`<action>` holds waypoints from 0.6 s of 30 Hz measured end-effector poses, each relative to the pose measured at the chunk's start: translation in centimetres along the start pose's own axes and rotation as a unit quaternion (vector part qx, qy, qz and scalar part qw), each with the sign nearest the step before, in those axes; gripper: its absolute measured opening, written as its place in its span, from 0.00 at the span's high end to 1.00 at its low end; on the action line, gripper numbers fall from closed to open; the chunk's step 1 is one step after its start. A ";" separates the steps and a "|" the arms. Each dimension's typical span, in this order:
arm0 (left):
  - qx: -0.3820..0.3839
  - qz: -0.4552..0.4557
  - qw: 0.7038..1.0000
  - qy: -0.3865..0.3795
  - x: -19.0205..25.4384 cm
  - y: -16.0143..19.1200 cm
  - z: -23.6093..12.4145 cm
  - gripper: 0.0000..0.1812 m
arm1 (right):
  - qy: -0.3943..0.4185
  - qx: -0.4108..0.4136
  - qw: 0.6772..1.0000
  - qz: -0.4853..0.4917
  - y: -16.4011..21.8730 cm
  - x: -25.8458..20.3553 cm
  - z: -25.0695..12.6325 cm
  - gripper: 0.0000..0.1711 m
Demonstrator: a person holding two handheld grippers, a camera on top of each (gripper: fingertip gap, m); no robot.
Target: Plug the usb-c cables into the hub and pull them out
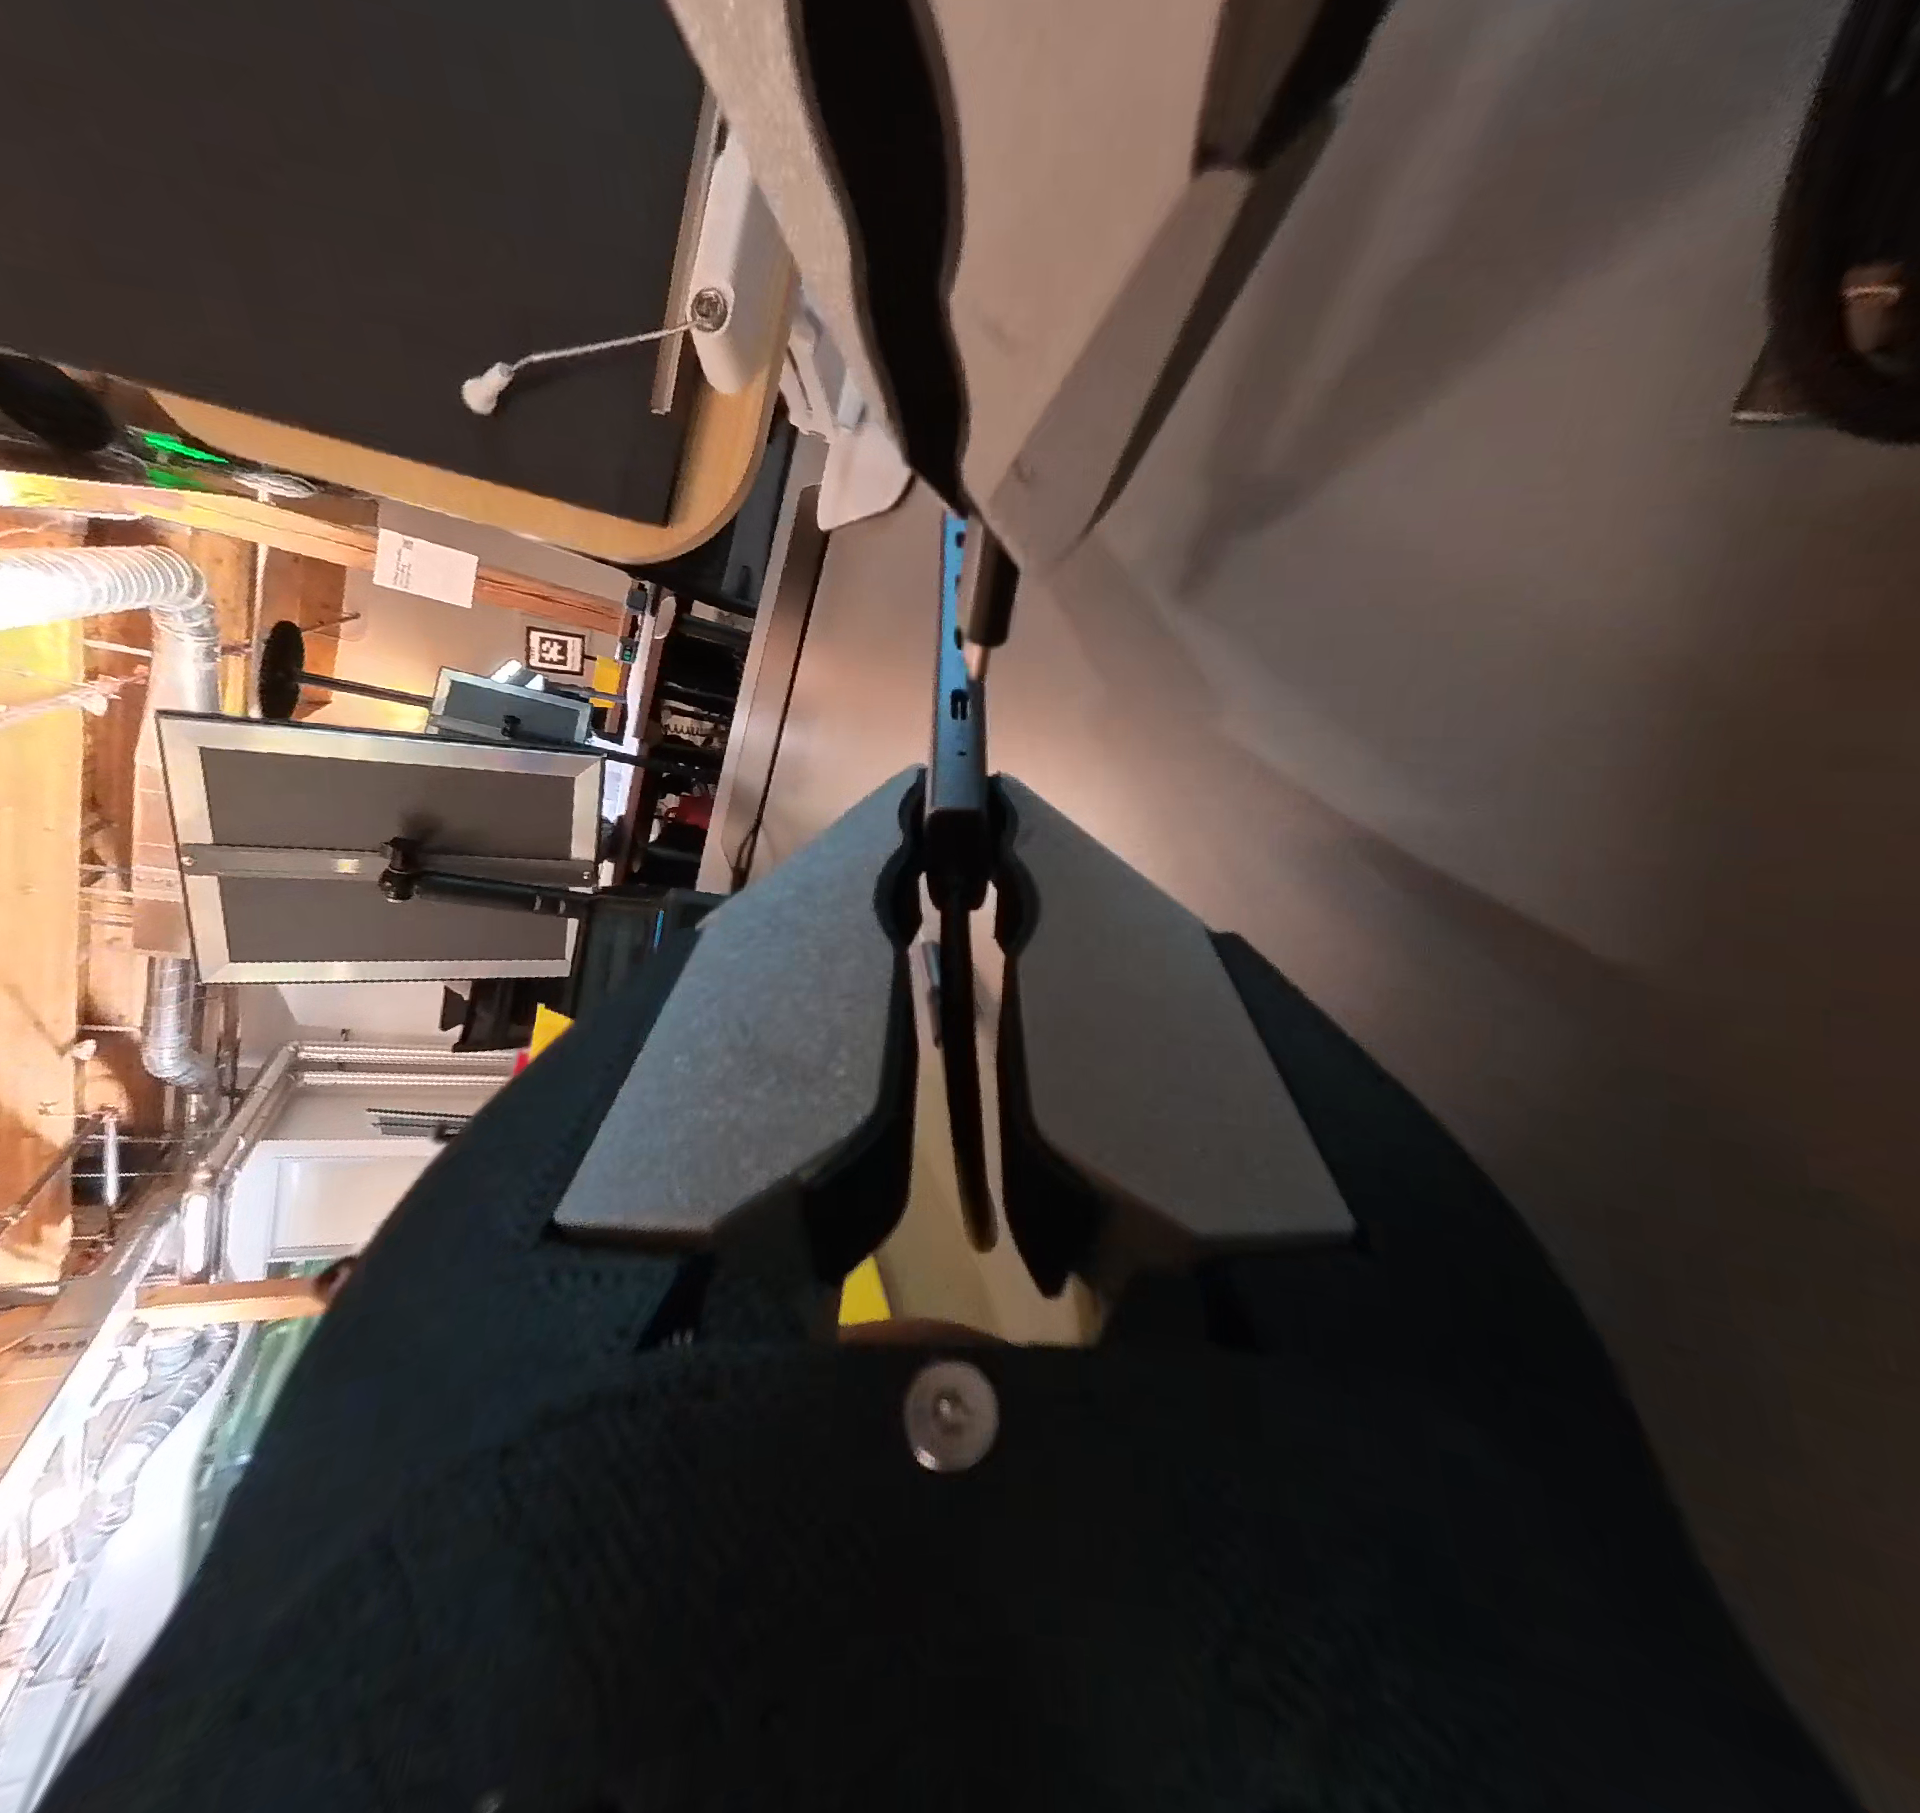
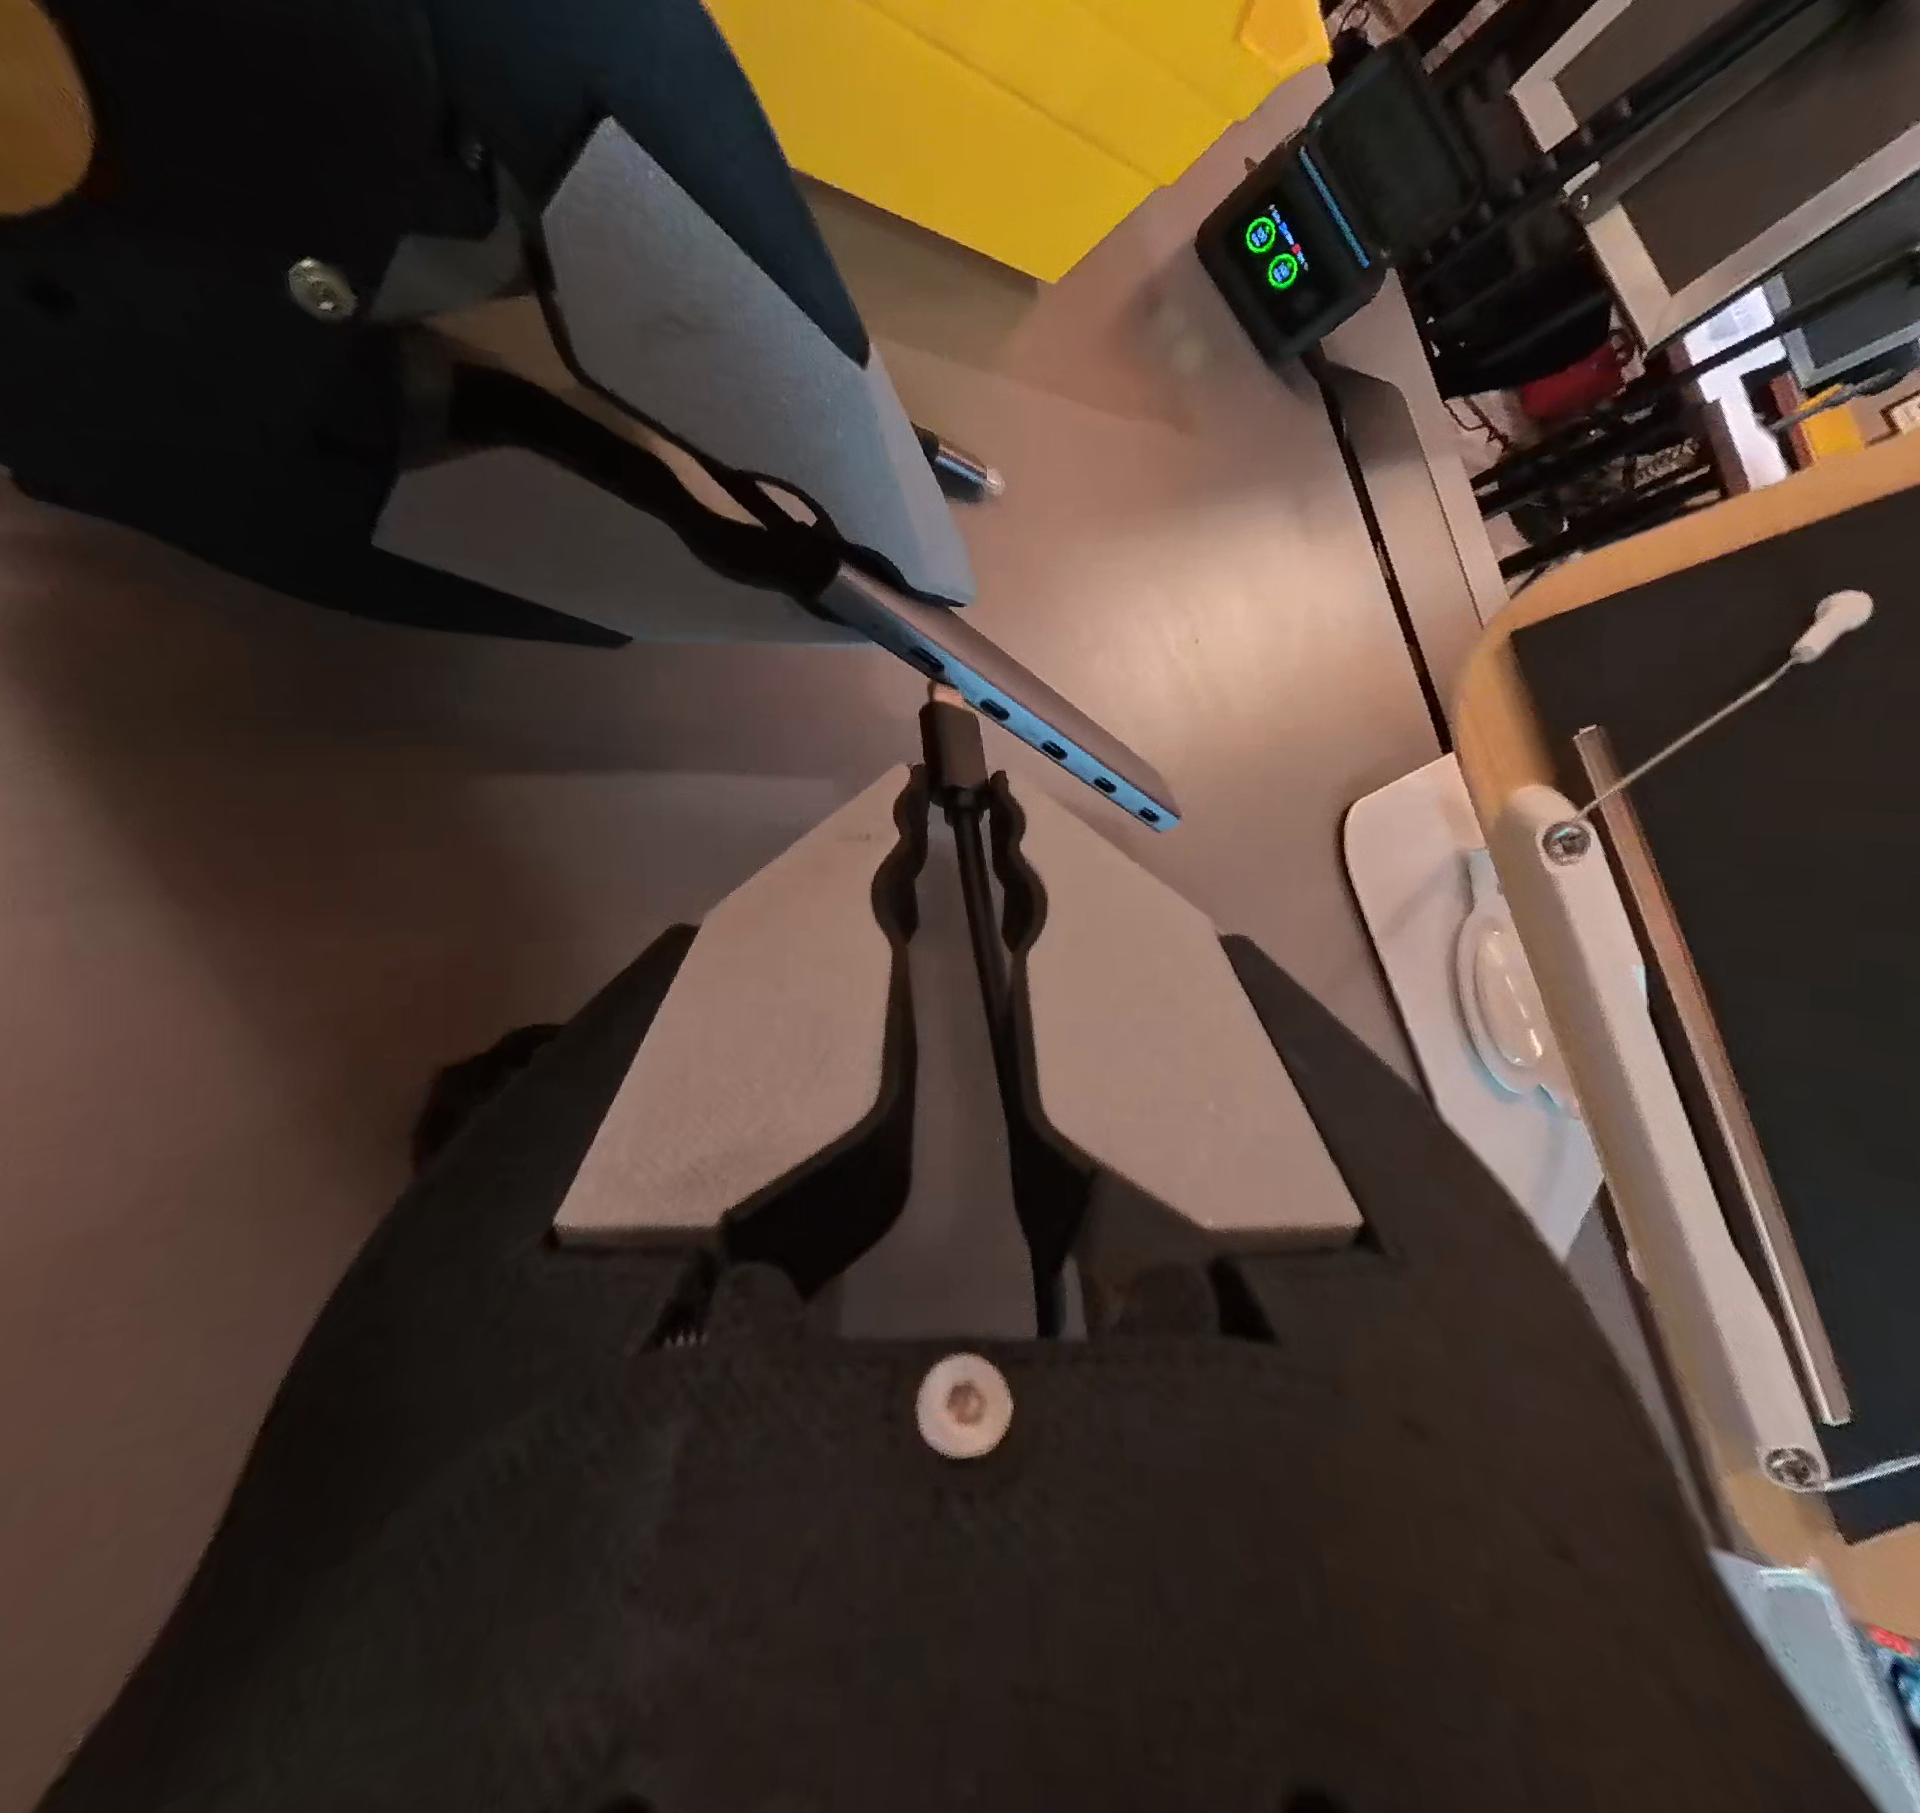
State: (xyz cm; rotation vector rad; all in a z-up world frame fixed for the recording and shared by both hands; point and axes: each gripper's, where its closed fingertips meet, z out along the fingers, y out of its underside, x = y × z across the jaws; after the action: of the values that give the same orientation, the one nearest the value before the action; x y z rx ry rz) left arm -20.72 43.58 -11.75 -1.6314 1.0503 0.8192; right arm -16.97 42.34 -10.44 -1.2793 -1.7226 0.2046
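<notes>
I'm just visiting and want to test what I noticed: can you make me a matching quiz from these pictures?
Things:
1. hub
2. usb-c cable
3. bin
4. small black device

Descriptions:
A. yellow, at the back of the table
B. held in the left gripper
C. shows green rings on its screen
D. held in the right gripper, plug tip at a port

Pairs: 1-B, 2-D, 3-A, 4-C

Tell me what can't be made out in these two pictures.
- Left wrist view: whether the cable plug touches the hub; the hub shows edge-on and the right tool covers its far end.
- Right wrist view: the hub's held end, hidden inside the left tool.
- Right wrist view: the blurred metal object behind the left tool.
</notes>
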 end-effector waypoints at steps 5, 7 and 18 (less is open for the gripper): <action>-0.009 0.019 1.000 -0.013 -0.2 0.1 0.0 0.96 | -0.012 0.000 0.999 0.039 -0.1 -0.1 0.2 0.95; -0.012 0.024 1.000 -0.016 -0.3 0.1 0.0 0.96 | -0.009 0.002 0.999 0.039 -0.3 0.0 0.1 0.95; -0.018 0.027 0.999 -0.020 -0.3 0.0 0.0 0.96 | -0.015 0.016 0.999 0.049 -0.9 -0.3 -0.1 0.95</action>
State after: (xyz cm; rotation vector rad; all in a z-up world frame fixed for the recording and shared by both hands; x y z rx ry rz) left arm -20.88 43.66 -11.47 -1.6166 1.0605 0.9085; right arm -17.52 41.70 -10.00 -1.3442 -1.6772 0.3081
